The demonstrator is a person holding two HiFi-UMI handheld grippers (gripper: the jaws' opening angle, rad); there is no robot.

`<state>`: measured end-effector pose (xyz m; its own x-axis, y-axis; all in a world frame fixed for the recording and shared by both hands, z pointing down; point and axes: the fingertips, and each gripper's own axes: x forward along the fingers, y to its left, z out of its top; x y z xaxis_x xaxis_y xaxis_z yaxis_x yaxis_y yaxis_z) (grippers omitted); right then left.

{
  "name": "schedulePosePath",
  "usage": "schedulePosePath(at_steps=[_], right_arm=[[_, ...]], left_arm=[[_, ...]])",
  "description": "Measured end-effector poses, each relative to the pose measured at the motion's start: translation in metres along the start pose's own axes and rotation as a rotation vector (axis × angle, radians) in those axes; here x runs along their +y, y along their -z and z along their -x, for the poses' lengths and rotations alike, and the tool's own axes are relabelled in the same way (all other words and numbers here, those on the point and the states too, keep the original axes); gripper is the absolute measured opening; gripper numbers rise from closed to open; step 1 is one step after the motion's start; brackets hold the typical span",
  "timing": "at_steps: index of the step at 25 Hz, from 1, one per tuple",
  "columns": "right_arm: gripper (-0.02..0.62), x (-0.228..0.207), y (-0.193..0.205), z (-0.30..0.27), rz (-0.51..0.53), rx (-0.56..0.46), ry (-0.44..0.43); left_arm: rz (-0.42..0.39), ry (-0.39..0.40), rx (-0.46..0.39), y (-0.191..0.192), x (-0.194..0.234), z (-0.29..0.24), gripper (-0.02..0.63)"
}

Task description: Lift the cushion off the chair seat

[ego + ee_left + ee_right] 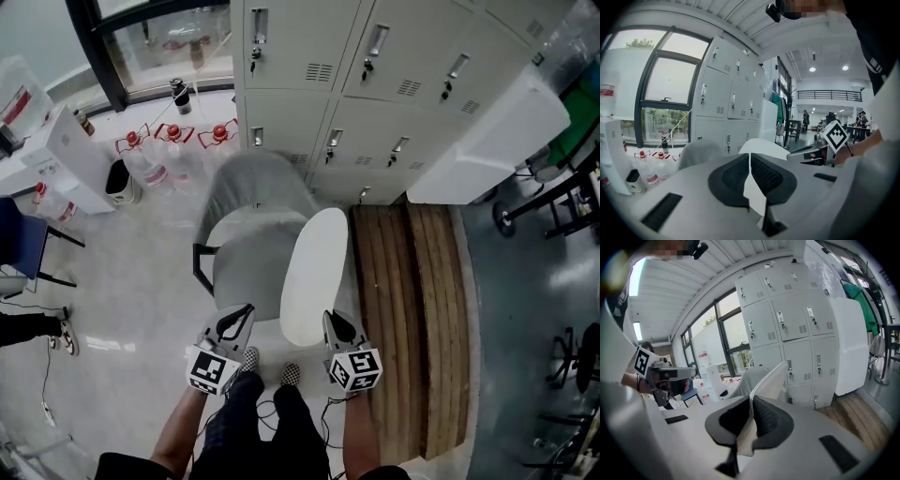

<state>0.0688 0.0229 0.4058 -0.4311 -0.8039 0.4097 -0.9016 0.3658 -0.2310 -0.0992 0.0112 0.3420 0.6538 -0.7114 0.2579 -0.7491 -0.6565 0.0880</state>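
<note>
Left gripper (242, 315) and right gripper (330, 321) tight on white cushion (315, 272) above grey chair seat (246, 274).

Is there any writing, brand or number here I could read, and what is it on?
No text is readable.
Red label on the white container: too blurred.
Bottles by the window: labels too small.
Marker cubes: black-and-white squares, no letters.

Open-plan lab or office hall, grey metal lockers (375, 84) at twelve o'clock, tall window (159, 37) at eleven, water bottles (150, 169) on pale floor (141, 281) at ten, wooden platform (412, 309) at three, railed mezzanine (829, 95), ceiling lights (812, 69), people (830, 117) at desks beyond
</note>
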Motion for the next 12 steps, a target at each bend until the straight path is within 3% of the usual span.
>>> schedulePosePath(at_steps=[4, 12], right_arm=[[0.041, 0.012, -0.038, 0.028, 0.028, -0.041, 0.017], [0.041, 0.033, -0.100, 0.071, 0.055, -0.138, 0.038]], left_arm=[[-0.022, 0.011, 0.018, -0.034, -0.010, 0.015, 0.026], [-0.057, 0.008, -0.063, -0.094, -0.023, 0.043, 0.026]])
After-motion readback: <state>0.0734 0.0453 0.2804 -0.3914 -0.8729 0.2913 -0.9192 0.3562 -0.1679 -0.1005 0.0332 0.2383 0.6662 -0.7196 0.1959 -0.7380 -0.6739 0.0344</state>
